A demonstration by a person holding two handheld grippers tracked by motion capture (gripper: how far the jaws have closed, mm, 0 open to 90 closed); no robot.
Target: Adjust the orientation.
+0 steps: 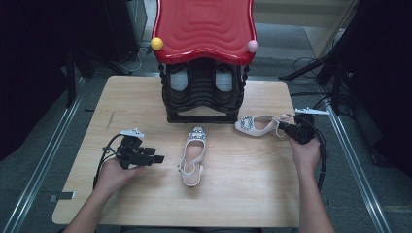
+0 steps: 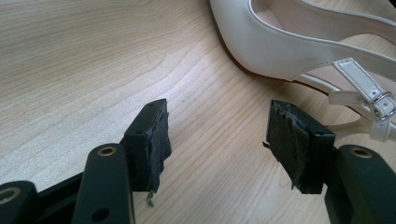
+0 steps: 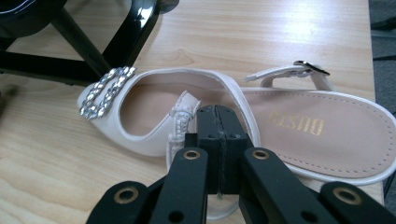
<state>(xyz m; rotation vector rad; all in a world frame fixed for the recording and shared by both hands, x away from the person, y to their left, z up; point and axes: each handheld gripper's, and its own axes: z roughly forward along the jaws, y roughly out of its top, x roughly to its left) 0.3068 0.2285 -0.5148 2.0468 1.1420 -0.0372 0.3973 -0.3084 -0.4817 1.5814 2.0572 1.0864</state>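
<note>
Right gripper (image 3: 217,116) is clamping, jaws closed, on the strap of the right shoe (image 3: 289,126) just beyond its tips. Left gripper (image 2: 219,140) is idling open, second shoe (image 2: 289,42) ahead. Keep grip firm, lift level.

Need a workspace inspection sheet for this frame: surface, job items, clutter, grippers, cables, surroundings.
Surface: wooden table, bare wood around the items.
Job's things: two white shoes; centre shoe lies alone, right shoe beside the rack, which has a red top.
Clutter: nothing seen.
Grippers: left gripper open, jaws empty, close to the centre shoe; right gripper shut at the right shoe's side edge; what it pinches is not clear.
Cables: one trails from each gripper; more on the floor at the right.
Surroundings: dark stands, grey floor, metal rails along the table.
</note>
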